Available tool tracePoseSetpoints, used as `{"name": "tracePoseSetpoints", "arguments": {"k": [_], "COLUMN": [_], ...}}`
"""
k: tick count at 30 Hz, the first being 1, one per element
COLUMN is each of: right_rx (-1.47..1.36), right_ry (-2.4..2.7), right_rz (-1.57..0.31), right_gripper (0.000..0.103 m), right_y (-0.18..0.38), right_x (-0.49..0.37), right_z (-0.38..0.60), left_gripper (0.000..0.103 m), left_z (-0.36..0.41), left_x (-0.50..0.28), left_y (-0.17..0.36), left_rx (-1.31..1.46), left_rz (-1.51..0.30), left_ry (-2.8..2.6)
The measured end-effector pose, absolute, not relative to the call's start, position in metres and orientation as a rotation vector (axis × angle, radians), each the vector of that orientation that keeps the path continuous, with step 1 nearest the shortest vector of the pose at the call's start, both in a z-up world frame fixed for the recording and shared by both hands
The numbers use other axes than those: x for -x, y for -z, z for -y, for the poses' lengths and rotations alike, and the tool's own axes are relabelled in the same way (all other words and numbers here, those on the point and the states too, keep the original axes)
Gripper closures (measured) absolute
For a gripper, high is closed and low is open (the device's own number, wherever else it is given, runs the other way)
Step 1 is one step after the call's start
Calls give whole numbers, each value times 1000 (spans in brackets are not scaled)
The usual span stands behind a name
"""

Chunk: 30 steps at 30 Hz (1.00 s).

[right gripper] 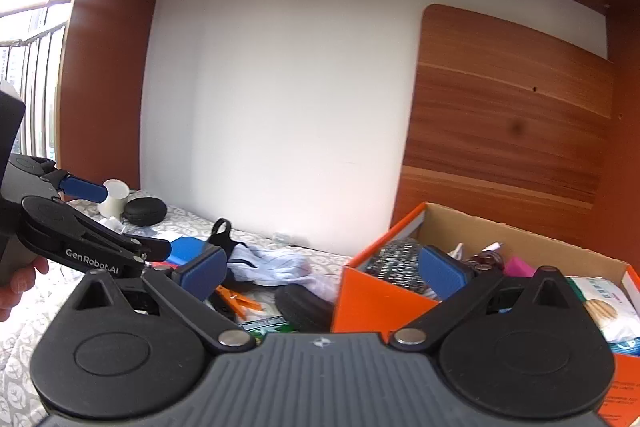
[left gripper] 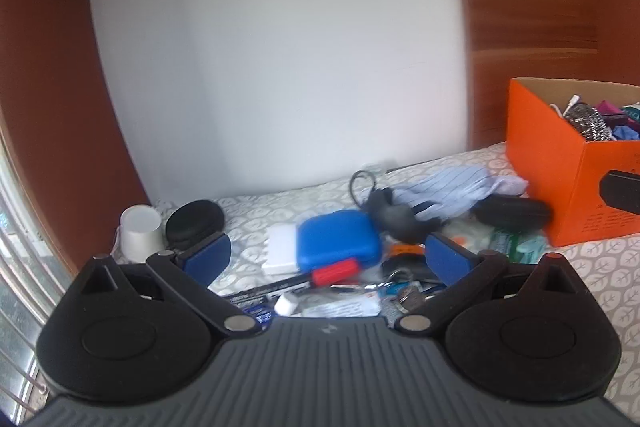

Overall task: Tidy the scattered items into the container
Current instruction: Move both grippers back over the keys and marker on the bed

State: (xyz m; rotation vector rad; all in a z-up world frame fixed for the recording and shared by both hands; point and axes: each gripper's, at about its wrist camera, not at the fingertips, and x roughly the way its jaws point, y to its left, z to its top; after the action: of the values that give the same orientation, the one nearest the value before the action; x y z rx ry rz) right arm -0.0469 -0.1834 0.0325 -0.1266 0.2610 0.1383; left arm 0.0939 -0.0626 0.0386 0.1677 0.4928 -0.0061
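Loose items lie on a leaf-patterned cloth (left gripper: 592,267). Among them are a blue case (left gripper: 340,239), a red-capped marker (left gripper: 334,273), a white block (left gripper: 280,251), keys (left gripper: 404,295), a grey object (left gripper: 400,223), a pale striped cloth (left gripper: 460,191) and a black pouch (left gripper: 512,213). My left gripper (left gripper: 328,257) hangs open just above the blue case and the marker, holding nothing. The orange box (right gripper: 384,295) stands at the right and holds a metal scourer (right gripper: 396,263) and a wipes pack (right gripper: 600,303). My right gripper (right gripper: 322,273) is open and empty over the box's near left corner.
A white cup (left gripper: 140,233) and a round black case (left gripper: 194,223) sit at the far left by the wooden side panel. An orange clip (right gripper: 236,301) lies near the pouch. The left gripper (right gripper: 136,219) and a hand (right gripper: 20,279) show at the right wrist view's left edge. A white wall closes the back.
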Motion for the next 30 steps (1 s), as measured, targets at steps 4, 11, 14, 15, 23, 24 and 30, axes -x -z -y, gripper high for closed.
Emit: {"name": "tracePoseSetpoints", "arguments": {"k": [4,11,14,15,23,24,30], "right_rx": [138,158,152,150,98,84,106], "right_ry": [-193,-296,-333,-344,-441,-466,-500], "right_rz": [-287,-357,-388,-398,-491,-505,-543], "right_gripper": [0,0,0,0,0,0,0], "right_y": [-25,-6,3,6,20,21,28], "right_x": [45,39,34,31,12,9,-10], "right_z": [159,120,107,103,90,88,76], "left_gripper": [0,0,0,0,0,0,0], "left_z": [38,8,6,7,20,18,3], "left_x": [-86,-67,-65,-64,-71,-71,-72], "left_y": [-29,-2,6,8,12,13,17], "left_rx": [-161,-195,-203,-208,-280,-285,-262], "left_rz": [-516,-569,-602,-607,-589,-590,-625], "left_ry": [-43,-91,-65,-52,-7,-5,-20]}}
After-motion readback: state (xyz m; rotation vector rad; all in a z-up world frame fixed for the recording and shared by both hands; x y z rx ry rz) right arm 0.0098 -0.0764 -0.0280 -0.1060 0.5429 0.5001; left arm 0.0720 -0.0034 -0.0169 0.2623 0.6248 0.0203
